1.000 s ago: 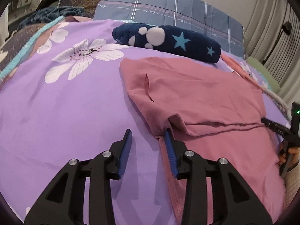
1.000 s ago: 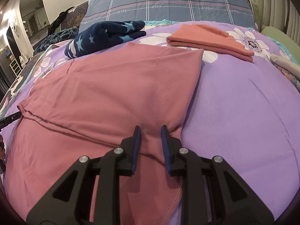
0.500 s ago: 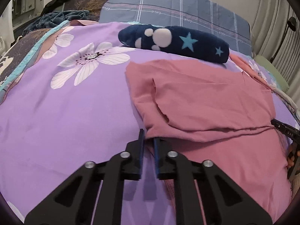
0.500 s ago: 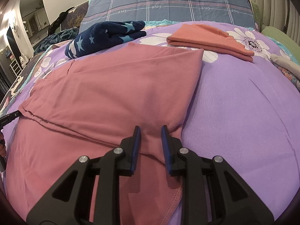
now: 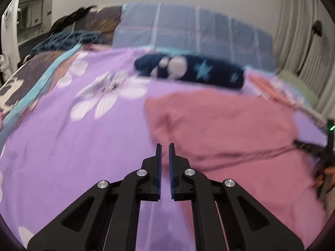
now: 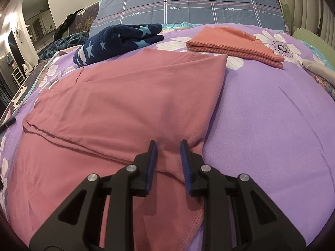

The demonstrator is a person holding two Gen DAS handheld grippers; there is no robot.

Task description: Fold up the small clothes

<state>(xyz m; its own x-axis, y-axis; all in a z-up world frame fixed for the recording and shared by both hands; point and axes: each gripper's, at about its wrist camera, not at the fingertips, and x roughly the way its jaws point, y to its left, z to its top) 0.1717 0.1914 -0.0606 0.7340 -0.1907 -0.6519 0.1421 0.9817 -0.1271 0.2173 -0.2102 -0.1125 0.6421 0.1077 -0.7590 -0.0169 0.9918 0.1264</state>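
A pink garment (image 6: 129, 104) lies partly folded on the purple flowered bedspread (image 6: 268, 121). It also shows in the blurred left wrist view (image 5: 226, 129). My left gripper (image 5: 165, 146) is shut at the garment's left edge, with pink cloth between and under its fingers. My right gripper (image 6: 167, 144) is shut on a pinched fold at the garment's right side. The right gripper's tip shows at the right edge of the left wrist view (image 5: 309, 146).
A navy star-patterned folded garment (image 6: 117, 39) lies behind the pink one. A folded orange garment (image 6: 234, 44) lies at the back right. A blue plaid pillow (image 6: 188, 2) is at the head of the bed. Grey and green cloth (image 6: 314, 67) lies at the right edge.
My left gripper went from open to shut on the garment's left edge, then lifted and moved; its view is now blurred. The right gripper has stayed shut on its fold.
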